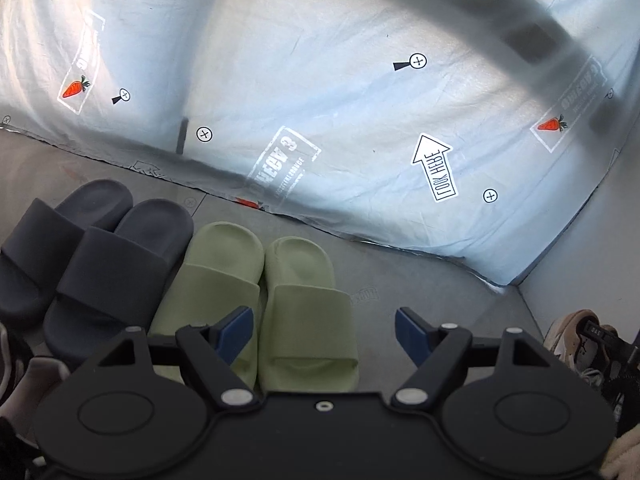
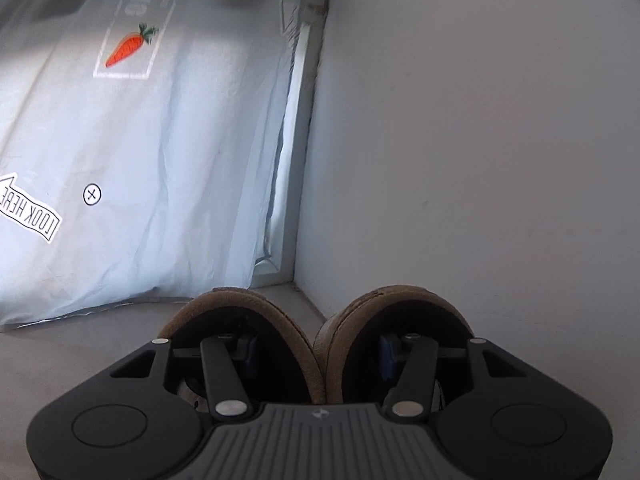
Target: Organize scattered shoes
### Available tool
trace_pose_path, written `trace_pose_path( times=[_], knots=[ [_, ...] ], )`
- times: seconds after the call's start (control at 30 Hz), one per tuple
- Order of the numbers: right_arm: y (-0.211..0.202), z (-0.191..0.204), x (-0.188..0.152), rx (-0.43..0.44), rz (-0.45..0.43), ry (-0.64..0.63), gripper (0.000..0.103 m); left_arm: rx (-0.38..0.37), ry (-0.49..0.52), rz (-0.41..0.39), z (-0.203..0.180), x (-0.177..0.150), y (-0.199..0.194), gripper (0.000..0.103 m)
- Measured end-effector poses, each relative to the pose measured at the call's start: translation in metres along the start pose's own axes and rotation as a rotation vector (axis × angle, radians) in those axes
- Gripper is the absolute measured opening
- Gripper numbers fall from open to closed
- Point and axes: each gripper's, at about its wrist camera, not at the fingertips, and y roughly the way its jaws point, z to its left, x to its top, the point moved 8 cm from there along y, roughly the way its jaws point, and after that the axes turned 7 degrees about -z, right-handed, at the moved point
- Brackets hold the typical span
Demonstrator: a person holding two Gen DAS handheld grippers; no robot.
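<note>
My right gripper [image 2: 316, 354] holds the pair of brown shoes [image 2: 320, 336] as 1 bundle: 1 finger sits inside each shoe opening and the jaws, about half apart, pinch the 2 inner collars together. The pair hangs at 6 o'clock in the right wrist view, heading for the corner where the printed sheet [image 2: 140, 140] meets the white wall [image 2: 480, 140]. My left gripper [image 1: 324, 334] is wide and empty, hovering over the green slides [image 1: 260, 300]; the dark slides [image 1: 92, 248] sit just beside them at 9 o'clock, both pairs lined up along the sheet. To do this well, I judge I should lower the brown pair level onto the grey floor [image 1: 420, 280] at 3 o'clock of the green slides, parallel to the row, and only then release, so neither shoe tips.
</note>
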Motion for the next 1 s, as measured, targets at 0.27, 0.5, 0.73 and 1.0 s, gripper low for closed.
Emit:
trace_pose_path(
  times=[0.27, 0.5, 0.73, 1.0],
  knots=[
    [0.151, 0.05, -0.011, 0.145, 0.276, -0.023, 0.054, -0.053, 0.038, 0.049, -0.031, -0.001, 0.05, 0.079],
    [0.223, 0.066, -0.011, 0.194, 0.372, -0.055, 0.054, -0.066, 0.049, 0.098, -0.041, -0.011, 0.064, 0.079],
    [0.269, 0.073, -0.003, 0.241, 0.446, -0.081, 0.058, -0.058, 0.028, 0.101, -0.04, -0.011, 0.064, 0.079],
    [0.254, 0.065, 0.01, 0.29, 0.49, -0.031, 0.058, -0.06, 0.04, 0.082, -0.042, -0.006, 0.055, 0.079]
  ],
)
